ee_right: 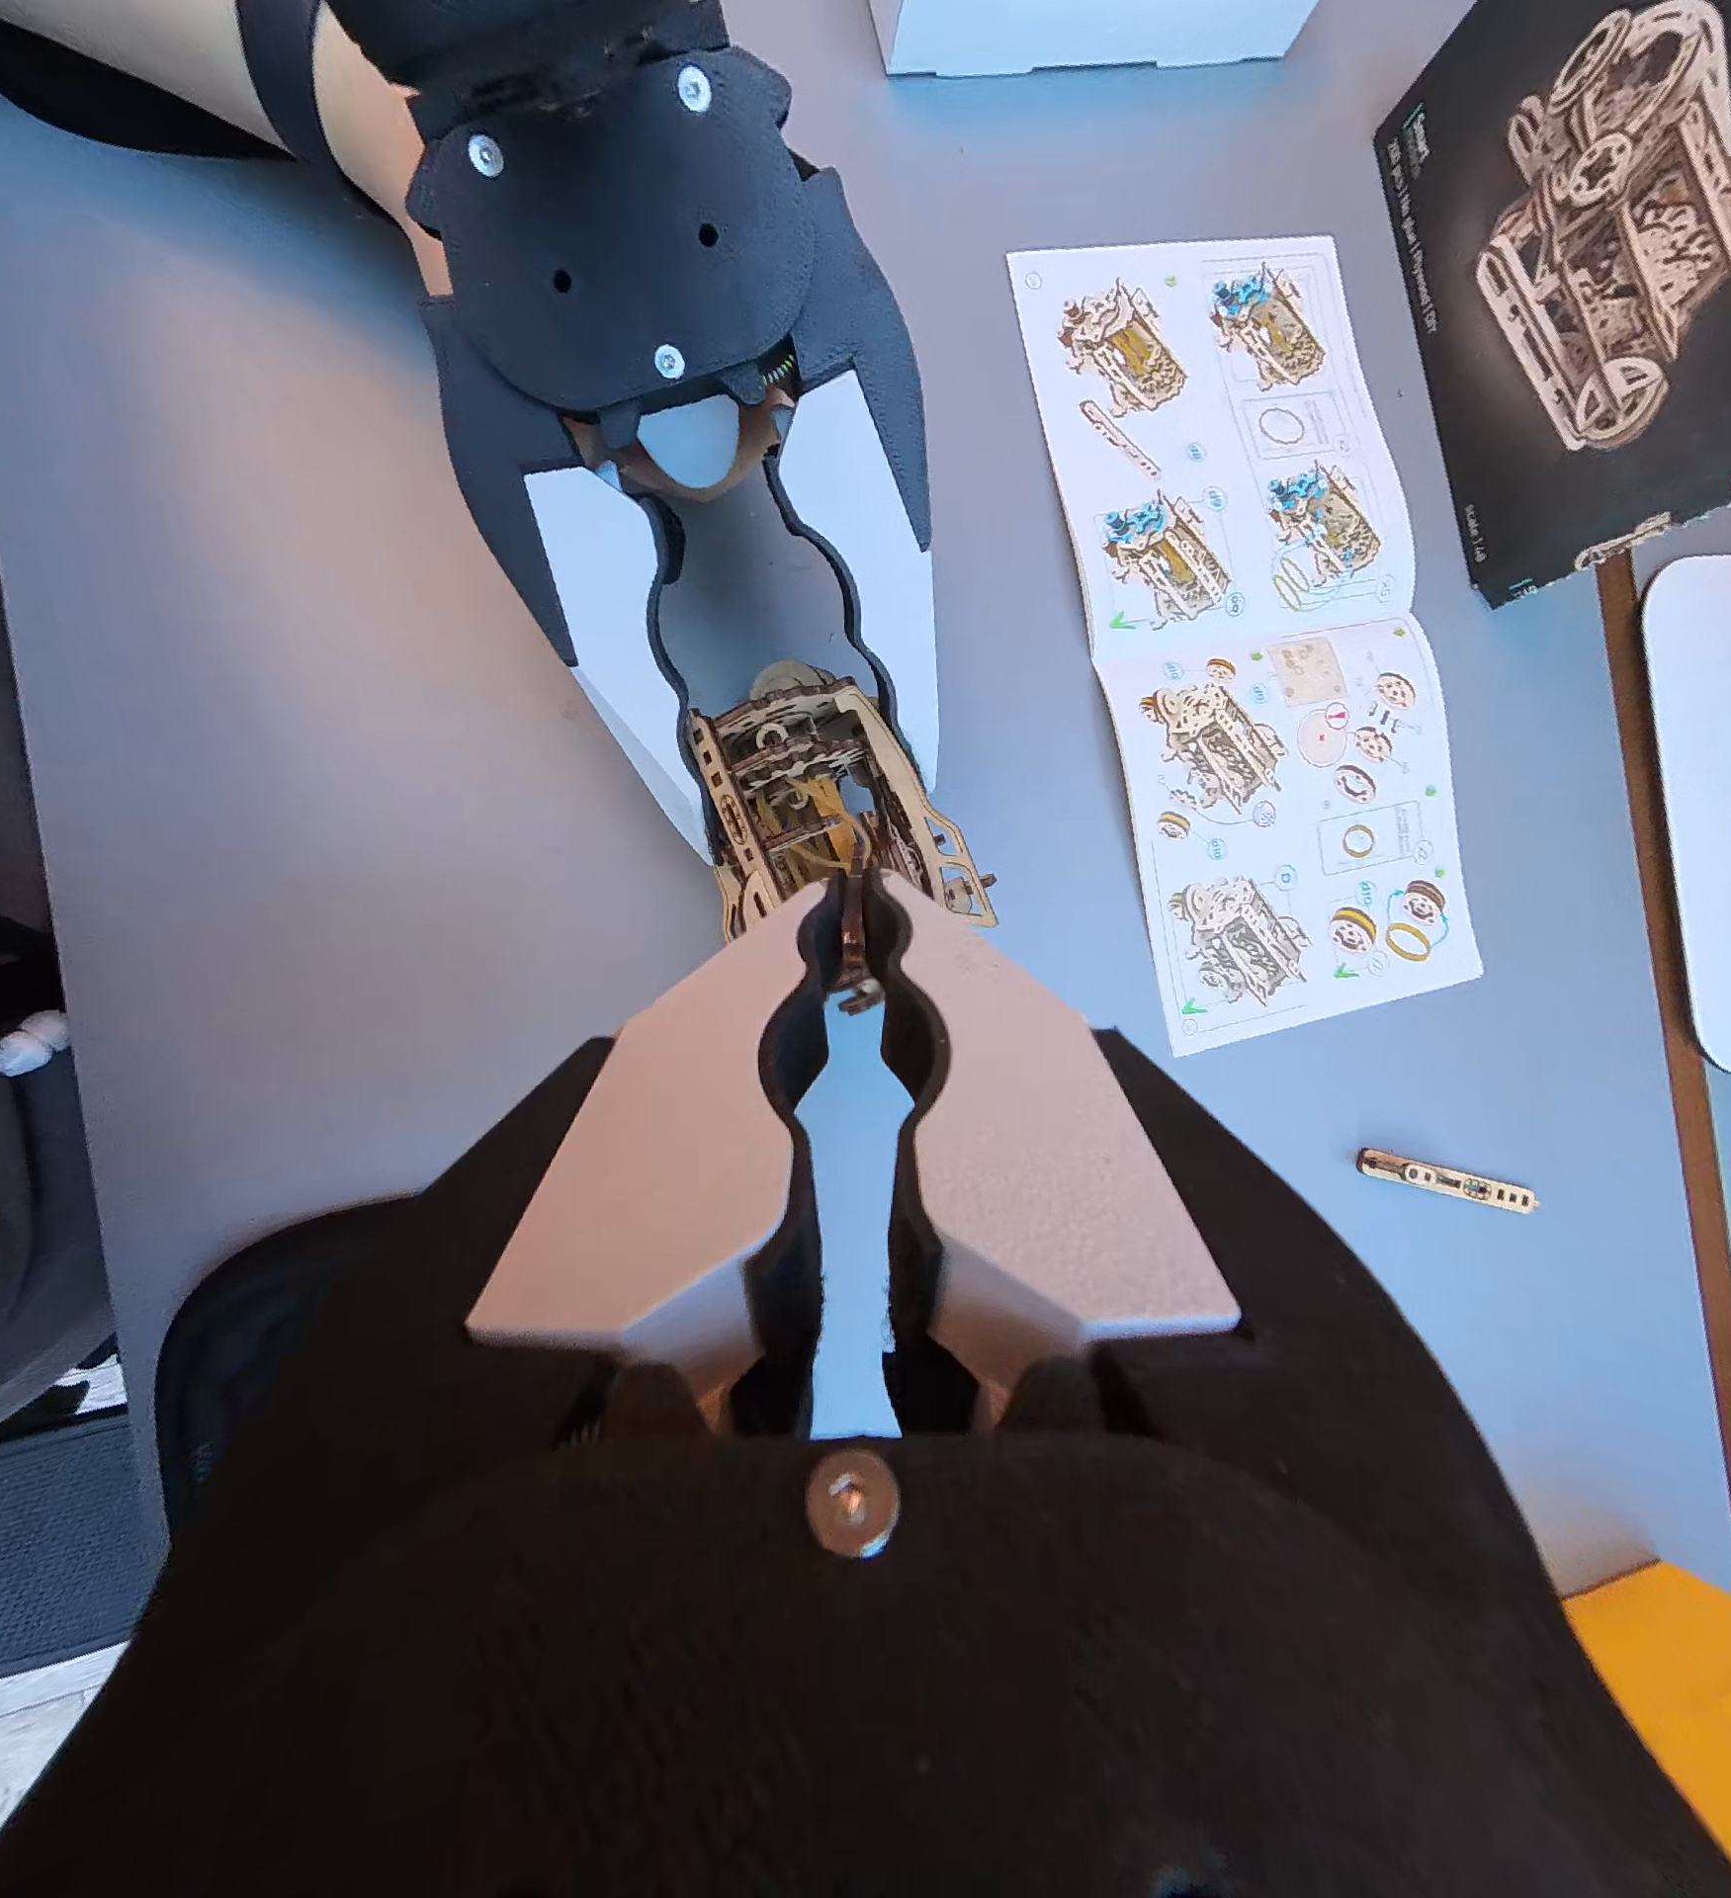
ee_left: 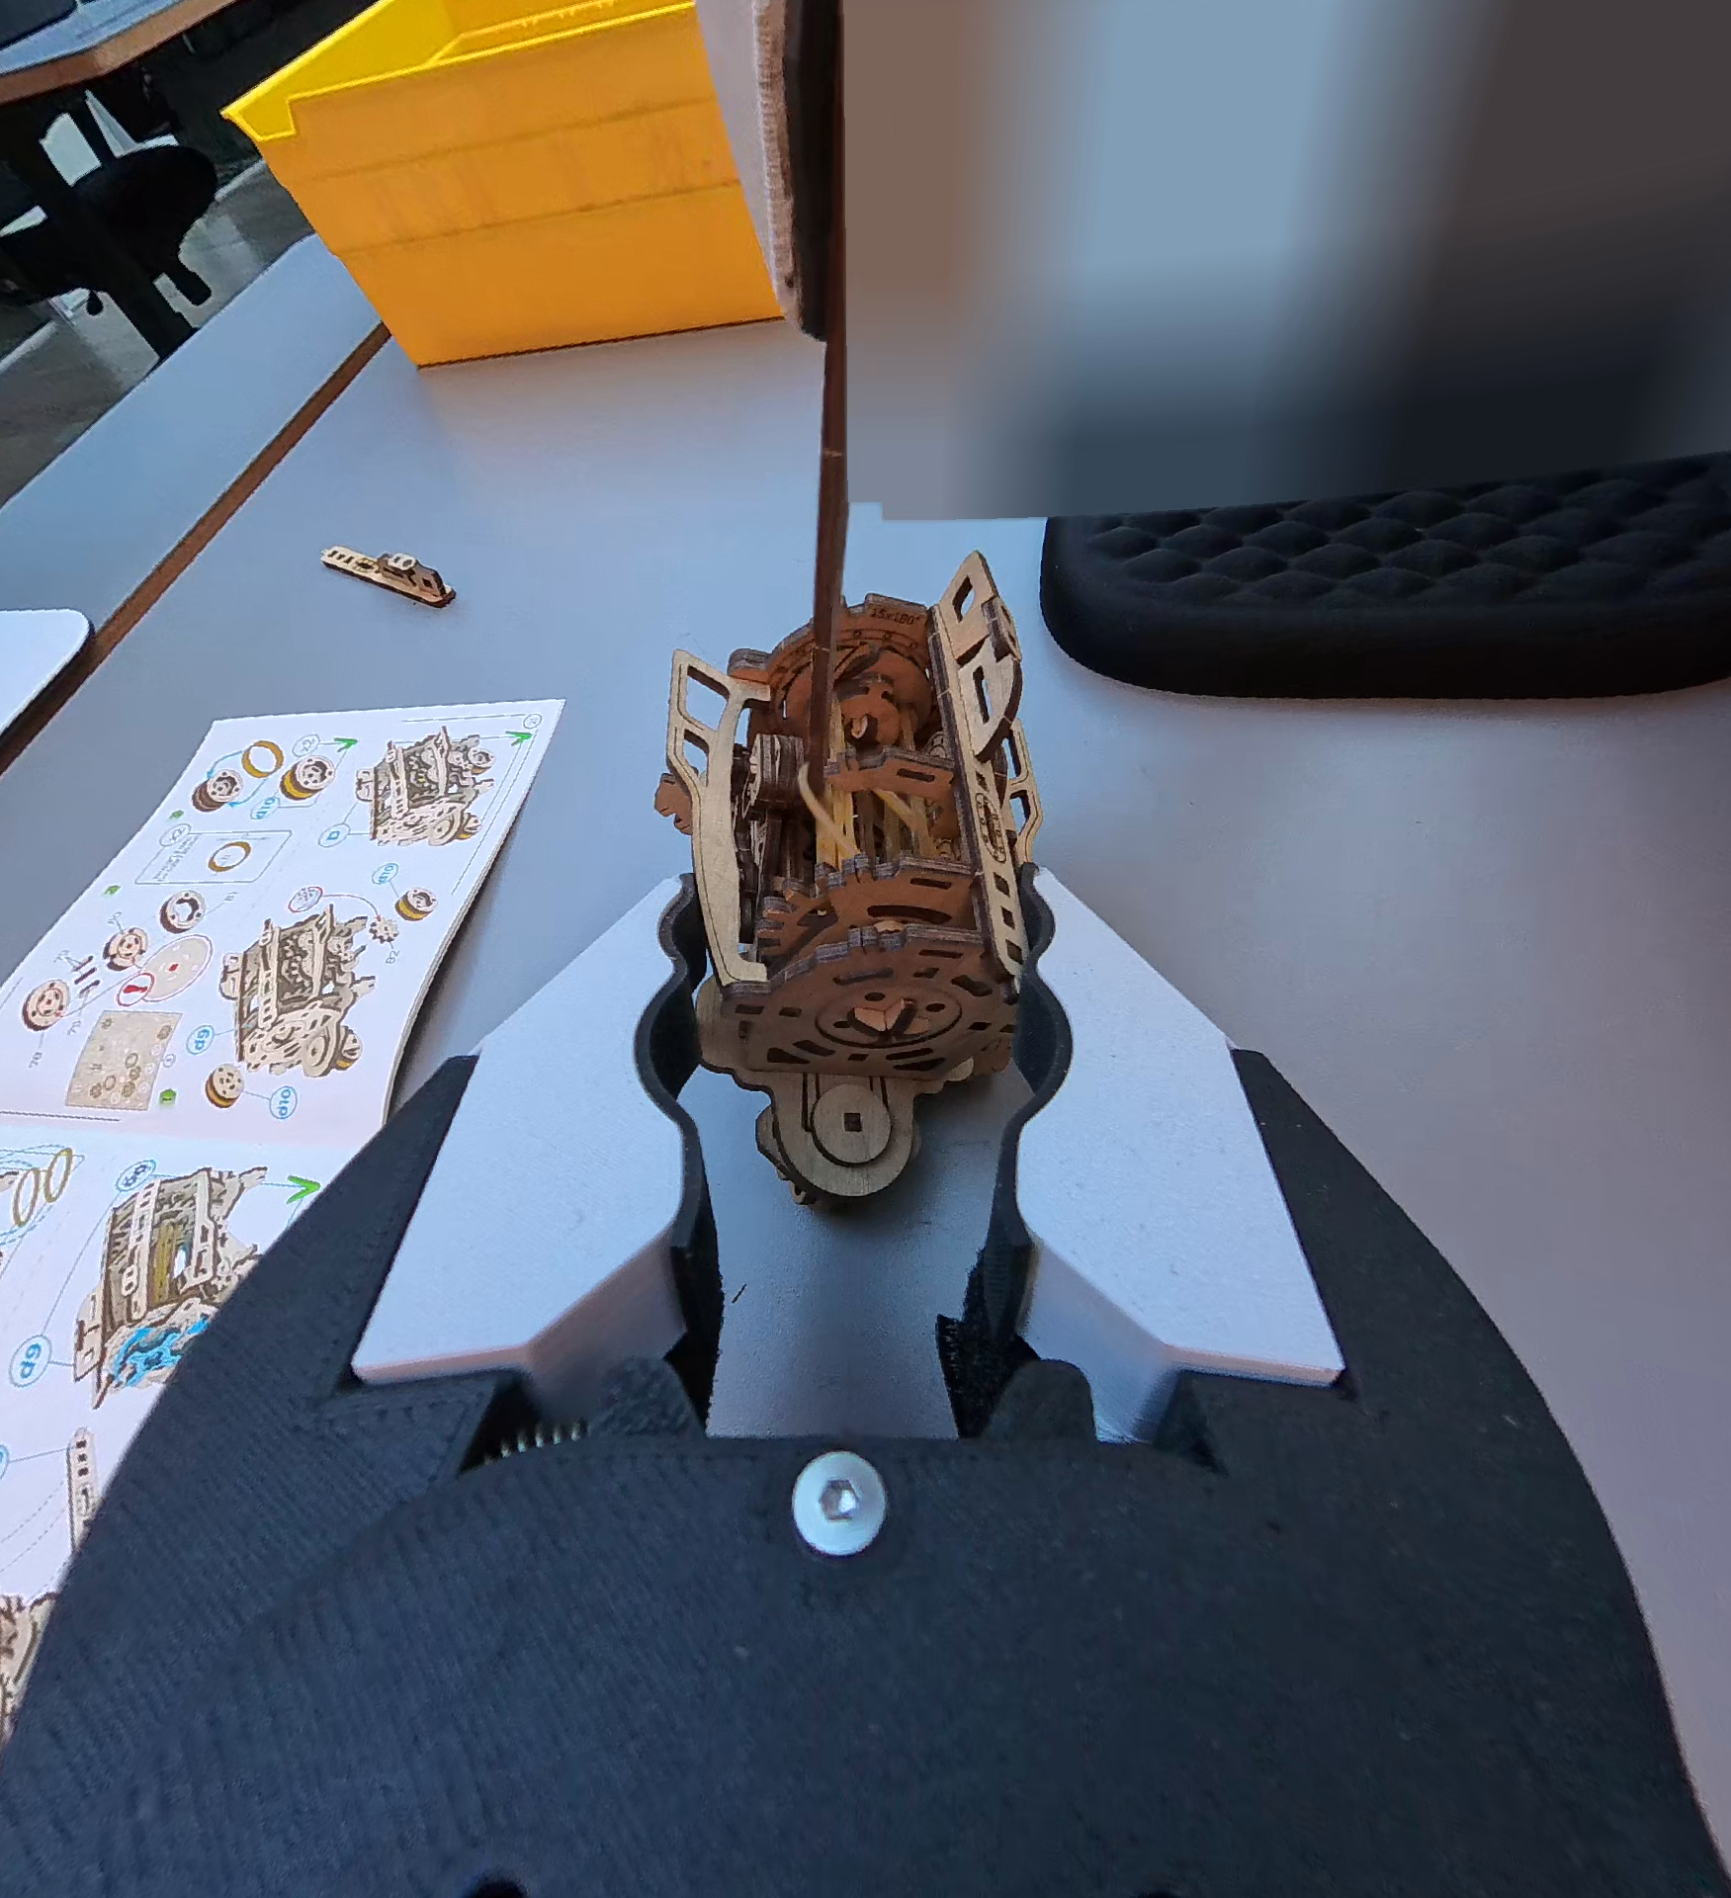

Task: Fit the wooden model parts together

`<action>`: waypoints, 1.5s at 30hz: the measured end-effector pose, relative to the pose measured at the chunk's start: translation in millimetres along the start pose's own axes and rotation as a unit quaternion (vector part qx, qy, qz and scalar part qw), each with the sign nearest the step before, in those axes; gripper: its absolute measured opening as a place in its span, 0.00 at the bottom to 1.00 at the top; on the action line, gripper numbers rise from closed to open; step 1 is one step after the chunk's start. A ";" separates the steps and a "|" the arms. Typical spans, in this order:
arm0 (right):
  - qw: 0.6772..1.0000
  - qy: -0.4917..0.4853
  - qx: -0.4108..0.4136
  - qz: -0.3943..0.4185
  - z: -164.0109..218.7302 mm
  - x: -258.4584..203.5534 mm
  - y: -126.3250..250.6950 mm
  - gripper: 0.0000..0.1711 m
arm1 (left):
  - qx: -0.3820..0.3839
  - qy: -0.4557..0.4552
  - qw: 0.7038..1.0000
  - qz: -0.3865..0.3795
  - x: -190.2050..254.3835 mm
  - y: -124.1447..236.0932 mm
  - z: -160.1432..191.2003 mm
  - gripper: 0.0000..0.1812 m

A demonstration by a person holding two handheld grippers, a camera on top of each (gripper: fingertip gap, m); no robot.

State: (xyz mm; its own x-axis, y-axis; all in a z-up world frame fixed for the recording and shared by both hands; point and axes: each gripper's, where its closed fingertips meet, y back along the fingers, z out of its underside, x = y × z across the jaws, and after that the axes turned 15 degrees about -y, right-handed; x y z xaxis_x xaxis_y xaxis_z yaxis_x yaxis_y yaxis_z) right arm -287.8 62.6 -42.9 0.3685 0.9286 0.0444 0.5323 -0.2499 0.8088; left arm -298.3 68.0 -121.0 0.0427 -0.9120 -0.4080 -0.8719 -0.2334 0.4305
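Desk (ee_left: pixel 1354 924) grey; yellow bins (ee_left: pixel 532 185) at back.

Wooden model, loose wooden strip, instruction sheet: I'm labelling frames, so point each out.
wooden model (ee_left: pixel 861 924), left wrist view, front panel.
loose wooden strip (ee_right: pixel 1446 1179), right wrist view, its middle.
instruction sheet (ee_right: pixel 1251 637), right wrist view, centre fold.

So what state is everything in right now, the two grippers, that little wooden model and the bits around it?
left gripper: clamped on the wooden model
wooden model: half-built, on the table
right gripper: shut on a thin wooden strip
spare wooden piece: lying loose
instruction booklet: open, flat
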 end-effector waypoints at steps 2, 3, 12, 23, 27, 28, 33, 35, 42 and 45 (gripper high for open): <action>1.000 -0.006 -0.005 0.006 1.6 1.8 -0.5 0.01 | 0.000 -0.001 1.000 0.000 0.1 0.0 0.1 0.33; 1.000 -0.008 -0.006 0.006 1.9 1.8 -0.5 0.01 | -0.001 -0.001 1.000 0.000 0.1 0.0 0.1 0.33; 0.999 0.000 -0.033 0.040 4.2 4.3 1.4 0.01 | -0.002 0.002 1.000 -0.002 -1.1 0.1 0.6 0.33; 0.997 -0.005 -0.019 0.075 2.6 2.7 3.5 0.01 | -0.006 0.004 1.000 -0.009 -2.8 0.6 1.7 0.33; 0.997 -0.011 -0.012 0.078 1.6 4.7 3.9 0.01 | -0.007 0.004 1.000 -0.010 -3.2 0.8 2.1 0.33; 0.997 -0.011 -0.010 0.081 1.1 5.3 4.0 0.01 | -0.007 0.006 1.000 -0.011 -3.7 0.8 2.3 0.33; 0.995 -0.009 -0.004 0.100 -1.1 7.2 5.5 0.01 | -0.014 0.018 1.000 -0.019 -7.5 1.2 4.3 0.33; 0.995 -0.016 -0.001 0.100 -1.2 7.2 7.2 0.01 | -0.018 0.026 0.999 -0.025 -9.2 0.7 4.9 0.33; 0.993 -0.040 -0.002 0.115 5.7 12.7 2.8 0.01 | -0.034 0.058 0.996 -0.055 -16.3 -2.3 6.5 0.33; 0.991 -0.040 -0.006 0.131 6.9 15.6 2.5 0.01 | -0.035 0.055 0.996 -0.061 -16.5 -2.5 6.6 0.32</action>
State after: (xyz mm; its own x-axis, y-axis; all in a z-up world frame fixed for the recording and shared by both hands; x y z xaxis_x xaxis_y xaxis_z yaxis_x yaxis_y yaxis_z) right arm -275.5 74.6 -44.3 0.5524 0.8074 0.2073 0.4019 -0.4758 0.7824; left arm -300.0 86.0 -120.6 0.2030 -0.9058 -0.3718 -0.8204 -0.3646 0.4404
